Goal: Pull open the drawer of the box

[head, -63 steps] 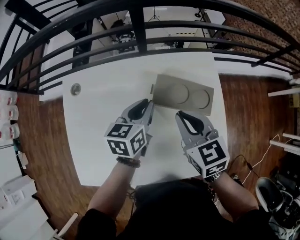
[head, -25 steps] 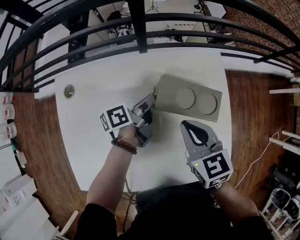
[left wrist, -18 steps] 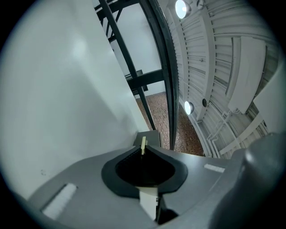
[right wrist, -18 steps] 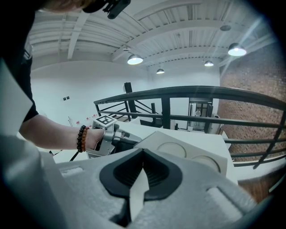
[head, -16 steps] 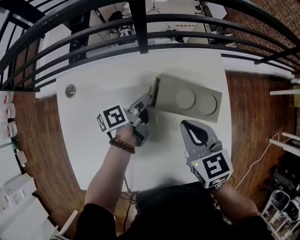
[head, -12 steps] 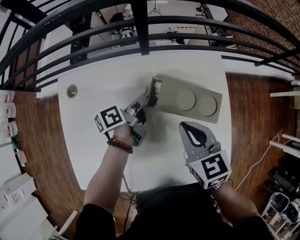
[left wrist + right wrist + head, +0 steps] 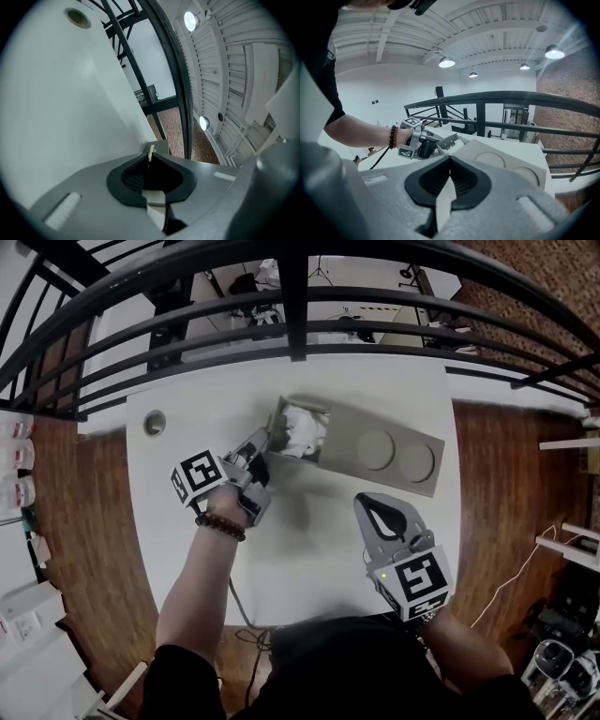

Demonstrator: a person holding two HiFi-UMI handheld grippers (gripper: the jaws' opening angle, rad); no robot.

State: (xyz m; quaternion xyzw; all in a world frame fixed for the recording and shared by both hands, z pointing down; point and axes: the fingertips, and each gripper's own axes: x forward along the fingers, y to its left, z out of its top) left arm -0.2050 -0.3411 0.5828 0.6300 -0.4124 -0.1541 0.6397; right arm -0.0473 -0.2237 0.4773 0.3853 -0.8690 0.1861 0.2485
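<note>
White table (image 7: 187,540) carries the tan box (image 7: 394,451) at its far side. Drawer (image 7: 277,423), at the box's left end, stands partly out; crumpled white filling (image 7: 302,432) shows inside. Left gripper (image 7: 262,442) pinches the drawer's thin pale tab (image 7: 150,152). Right gripper (image 7: 367,502) hangs nearer me, jaws together, empty. I judge the pull mostly done; some travel may remain.

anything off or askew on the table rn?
Nothing spilled or damaged. The box lies skewed to the table's edges. Its drawer stands open at the end nearer the left gripper, white crumpled filling showing inside, and that gripper is shut on the pull tab.
</note>
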